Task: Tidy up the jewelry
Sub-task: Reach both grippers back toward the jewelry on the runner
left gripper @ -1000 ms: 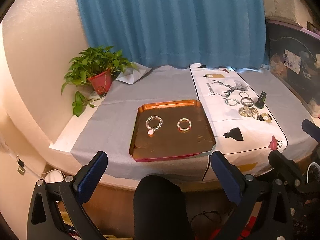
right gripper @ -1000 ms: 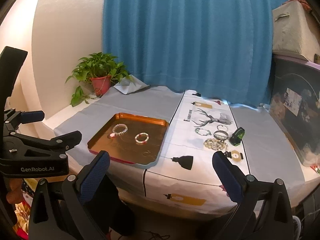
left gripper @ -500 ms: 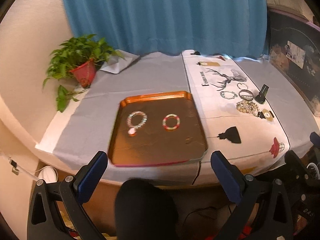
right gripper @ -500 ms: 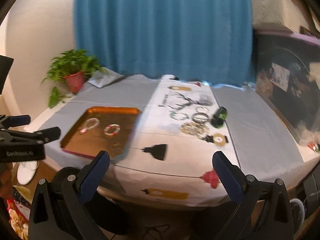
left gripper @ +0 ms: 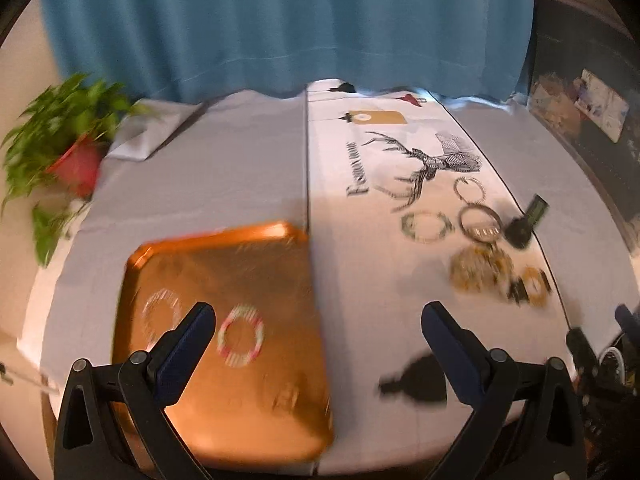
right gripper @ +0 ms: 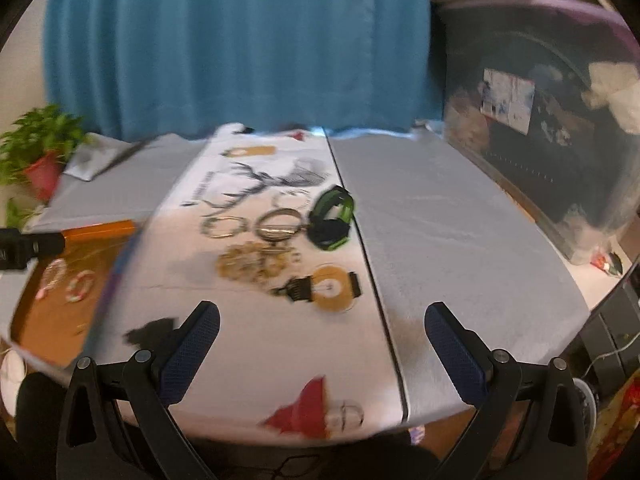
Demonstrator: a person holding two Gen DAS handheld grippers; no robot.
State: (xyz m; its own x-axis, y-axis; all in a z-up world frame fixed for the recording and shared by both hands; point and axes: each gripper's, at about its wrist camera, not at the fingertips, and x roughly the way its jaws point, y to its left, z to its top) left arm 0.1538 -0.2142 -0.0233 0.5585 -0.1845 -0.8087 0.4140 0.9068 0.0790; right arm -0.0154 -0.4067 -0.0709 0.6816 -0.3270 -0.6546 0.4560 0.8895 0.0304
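An orange tray lies on the grey cloth and holds a pink-and-white bead bracelet and a pale bead bracelet; it also shows in the right wrist view. Loose jewelry lies on the white runner: a green bead bracelet, a silver bangle, a gold bead pile and a gold-faced watch. My left gripper is open and empty above the tray's near right corner. My right gripper is open and empty above the runner, just short of the watch.
A black-and-green clip-like object stands beside the bangle. A potted plant sits at the far left. A blue curtain hangs behind the table. A dark cluttered cabinet stands along the right edge.
Both grippers have moved forward and down over the table. The left view now sits close over the tray, the right view close over the loose jewelry. Both stay open.
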